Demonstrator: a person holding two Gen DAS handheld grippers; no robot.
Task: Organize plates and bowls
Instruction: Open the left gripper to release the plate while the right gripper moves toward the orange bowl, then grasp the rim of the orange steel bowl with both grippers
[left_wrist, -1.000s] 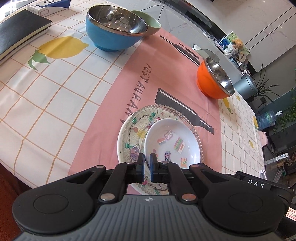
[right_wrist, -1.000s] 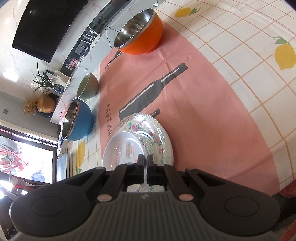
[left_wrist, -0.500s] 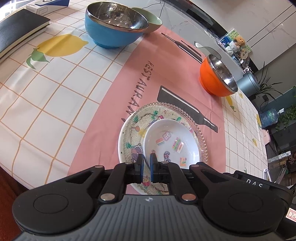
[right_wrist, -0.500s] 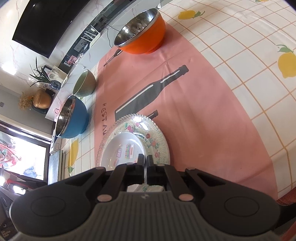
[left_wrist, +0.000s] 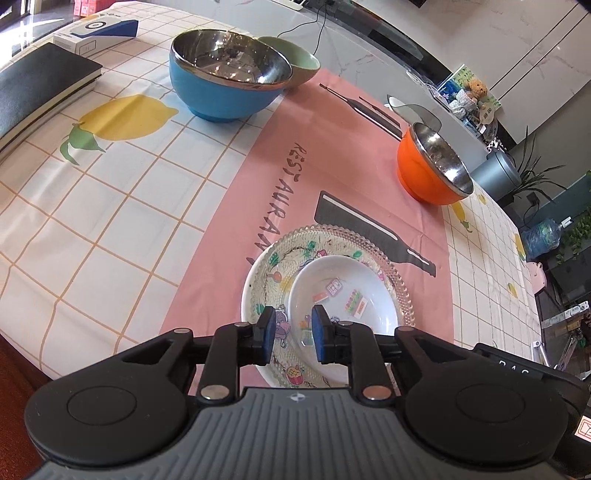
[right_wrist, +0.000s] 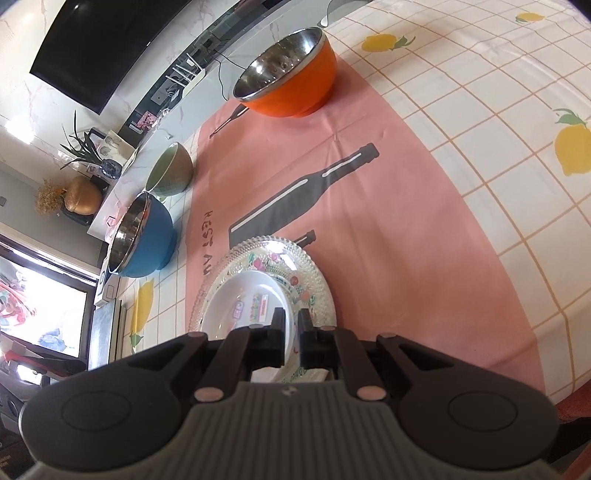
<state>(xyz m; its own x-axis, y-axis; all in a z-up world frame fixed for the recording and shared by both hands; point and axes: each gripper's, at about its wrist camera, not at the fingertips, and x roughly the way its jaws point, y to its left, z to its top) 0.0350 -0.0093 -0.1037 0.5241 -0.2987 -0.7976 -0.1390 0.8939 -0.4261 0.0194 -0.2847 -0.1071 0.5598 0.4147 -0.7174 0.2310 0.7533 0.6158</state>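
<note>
White bowl nested in patterned plate, on glass plate, on pink cloth. Left gripper just opened, straddling near rims, pads clear. Right gripper just parting slightly; bowl's rim between, contact perhaps lost. Orange bowl, blue bowl well apart.

A tablecloth with yellow lemons and a pink middle covers the table. A black book lies at the far left, just beside a white and blue box. A small teddy bear sits on the counter behind.
</note>
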